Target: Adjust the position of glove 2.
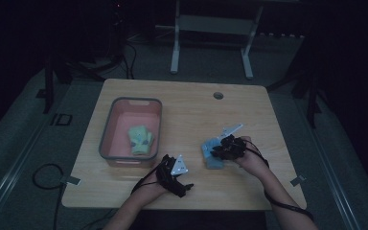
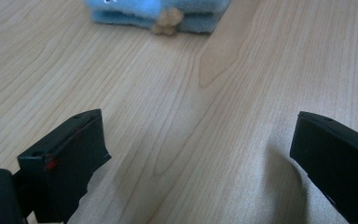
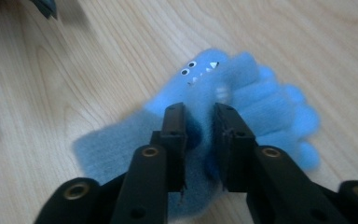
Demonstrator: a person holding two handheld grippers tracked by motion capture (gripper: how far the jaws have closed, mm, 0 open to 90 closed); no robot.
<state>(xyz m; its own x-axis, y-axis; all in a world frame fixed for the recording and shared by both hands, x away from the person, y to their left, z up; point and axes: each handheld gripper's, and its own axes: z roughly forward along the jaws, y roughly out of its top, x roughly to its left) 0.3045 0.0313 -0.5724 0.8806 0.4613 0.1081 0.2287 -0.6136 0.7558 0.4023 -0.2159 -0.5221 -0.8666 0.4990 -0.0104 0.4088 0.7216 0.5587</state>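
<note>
My left gripper (image 1: 188, 187) sat near the front edge of the wooden table (image 1: 191, 103), jaws spread wide with nothing but bare wood between them. In the left gripper view the two black jaws stood well apart at the bottom corners, and the blue gloves (image 2: 156, 11) lay farther off at the top of that view, stacked one on the other with a small tan tuft at their edge. The left hand (image 1: 154, 184) rested low and level on the table, forearm coming in from the bottom.

Farther left on the table stood the grey-rimmed pink bin (image 1: 106, 139), with a pair of green gloves (image 1: 140, 139) lying inside it.

My right gripper (image 3: 199, 122) was down on the blue gloves, which lay on the table right of centre, just beside that hand. Its jaws stood narrowly parted with a ridge of blue fleece bunched between them at the palm, below the little monster face with white eyes and teeth. I judged the pads to be pinching that fold, though loosely.

I took the gloves to be light, soft and floppy, with no stiffness at all, so a hold on the bunched middle of both layers looked safer than on the stubby fingers, which would slip out or leave the lower glove behind. The right hand (image 1: 251, 155) was angled steeply down and leftward over the gloves, wrist raised, cable trailing back along the forearm.
</note>
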